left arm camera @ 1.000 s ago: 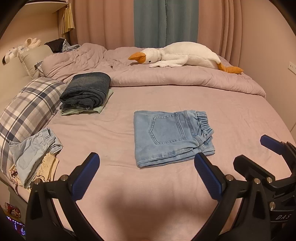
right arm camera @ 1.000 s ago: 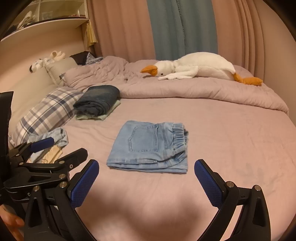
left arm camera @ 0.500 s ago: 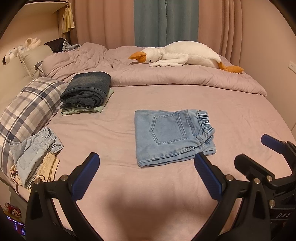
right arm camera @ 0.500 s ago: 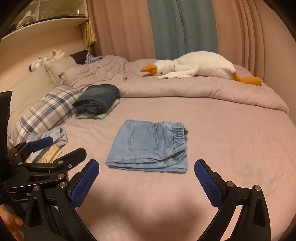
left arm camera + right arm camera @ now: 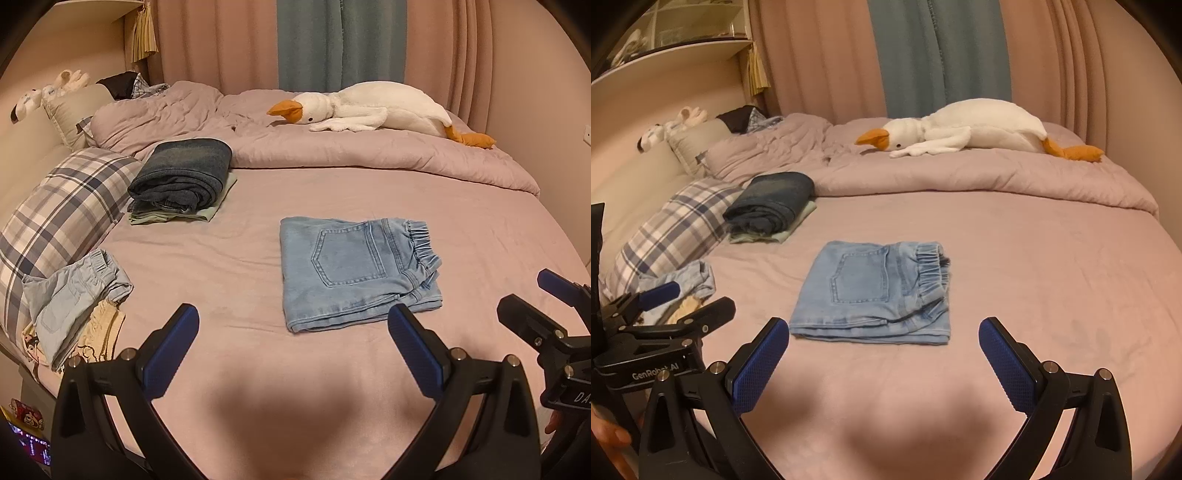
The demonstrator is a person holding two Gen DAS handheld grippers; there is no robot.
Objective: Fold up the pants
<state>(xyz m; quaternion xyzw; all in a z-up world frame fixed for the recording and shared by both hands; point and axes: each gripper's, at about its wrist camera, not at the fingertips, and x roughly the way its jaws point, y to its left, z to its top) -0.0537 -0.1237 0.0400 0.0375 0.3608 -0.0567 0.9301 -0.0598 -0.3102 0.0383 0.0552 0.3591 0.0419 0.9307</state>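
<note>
Both my grippers, left (image 5: 293, 341) and right (image 5: 882, 354), hang wide open and empty, folded jeans (image 5: 354, 269) dead ahead mid-bed (image 5: 480, 236), waistband rightward, roughly equally near.

light: dim, warm indoor | shadow: soft dark patch on bed (image 5: 295, 424) near lens | edges: fisheye-bent, black corners | focus: sharp

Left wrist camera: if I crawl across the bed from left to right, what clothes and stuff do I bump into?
Checked pillow → small pile of unfolded clothes → stack of dark folded jeans → folded light blue jeans → the other hand-held gripper at the right edge.
</note>
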